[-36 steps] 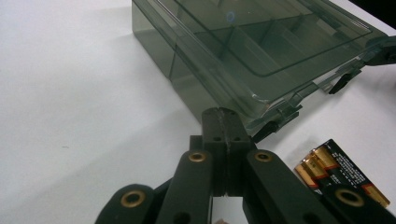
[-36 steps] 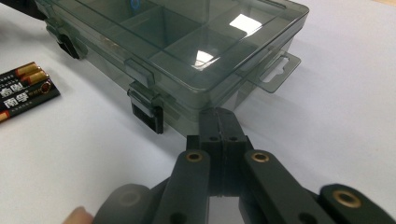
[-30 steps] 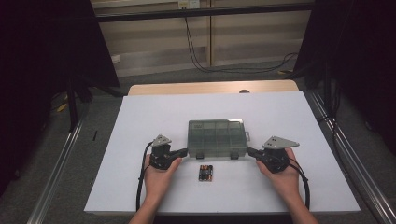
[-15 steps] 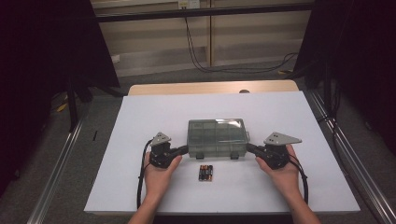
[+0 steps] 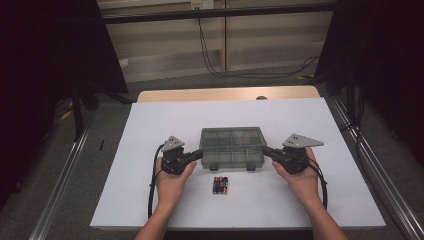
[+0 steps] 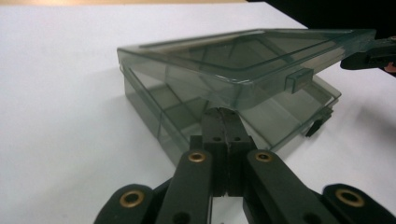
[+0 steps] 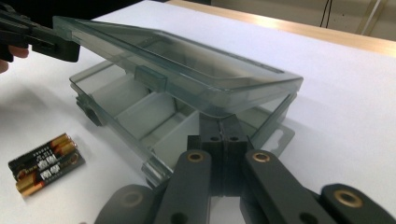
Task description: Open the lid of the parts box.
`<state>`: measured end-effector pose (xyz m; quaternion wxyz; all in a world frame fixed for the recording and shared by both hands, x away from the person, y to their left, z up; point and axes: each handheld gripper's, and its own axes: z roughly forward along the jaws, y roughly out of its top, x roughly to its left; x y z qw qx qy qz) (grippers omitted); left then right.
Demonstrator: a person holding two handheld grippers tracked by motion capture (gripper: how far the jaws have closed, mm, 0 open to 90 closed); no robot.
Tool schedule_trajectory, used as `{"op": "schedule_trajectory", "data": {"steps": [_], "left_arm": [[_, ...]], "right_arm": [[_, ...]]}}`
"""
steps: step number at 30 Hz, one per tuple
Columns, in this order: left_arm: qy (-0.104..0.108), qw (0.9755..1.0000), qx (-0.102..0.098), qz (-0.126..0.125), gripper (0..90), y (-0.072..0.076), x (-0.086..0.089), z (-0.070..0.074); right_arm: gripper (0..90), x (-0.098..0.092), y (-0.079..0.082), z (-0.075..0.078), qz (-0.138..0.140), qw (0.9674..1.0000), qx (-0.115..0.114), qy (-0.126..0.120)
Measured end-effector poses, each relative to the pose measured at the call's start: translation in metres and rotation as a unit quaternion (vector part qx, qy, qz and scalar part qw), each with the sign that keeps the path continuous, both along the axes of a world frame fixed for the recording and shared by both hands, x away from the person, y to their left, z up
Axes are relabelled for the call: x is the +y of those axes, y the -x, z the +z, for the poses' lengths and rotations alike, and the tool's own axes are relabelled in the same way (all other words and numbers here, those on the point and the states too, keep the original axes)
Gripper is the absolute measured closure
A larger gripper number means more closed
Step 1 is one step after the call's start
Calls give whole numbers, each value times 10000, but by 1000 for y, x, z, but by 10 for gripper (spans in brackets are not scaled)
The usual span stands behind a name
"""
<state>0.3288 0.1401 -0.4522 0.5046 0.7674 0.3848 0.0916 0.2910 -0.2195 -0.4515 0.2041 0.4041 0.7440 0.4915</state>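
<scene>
The smoky transparent compartment box [image 5: 232, 149] sits mid-table on the white sheet [image 5: 150, 125]. Its hinged lid [image 6: 243, 60] is raised at the front edge, tilted open. The visible compartments appear empty. The left gripper [image 5: 197, 155] and right gripper [image 5: 266, 150] have jaws closed, each clamping one lid end. A battery pack [image 7: 44, 163] lies just before the box.

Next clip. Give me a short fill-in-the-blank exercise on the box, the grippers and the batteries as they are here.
1. The lid of the clear compartment box is partly ____.
2. The left gripper and right gripper are each shut on the lid's ____ edge.
3. The pack of batteries lies on the ____ table.

Missing words: raised; near; white
</scene>
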Motion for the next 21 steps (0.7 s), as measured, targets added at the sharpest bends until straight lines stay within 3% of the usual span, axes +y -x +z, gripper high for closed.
{"op": "schedule_trajectory", "data": {"steps": [5, 21], "left_arm": [[67, 9998, -199, 1, 900, -4, -2, 12], [127, 9988, -464, 41, 900, -13, -7, 32]], "right_arm": [[900, 3, -5, 7, -24, 10000, -36, -74], [900, 8, -17, 29, -96, 9996, -210, -182]]}}
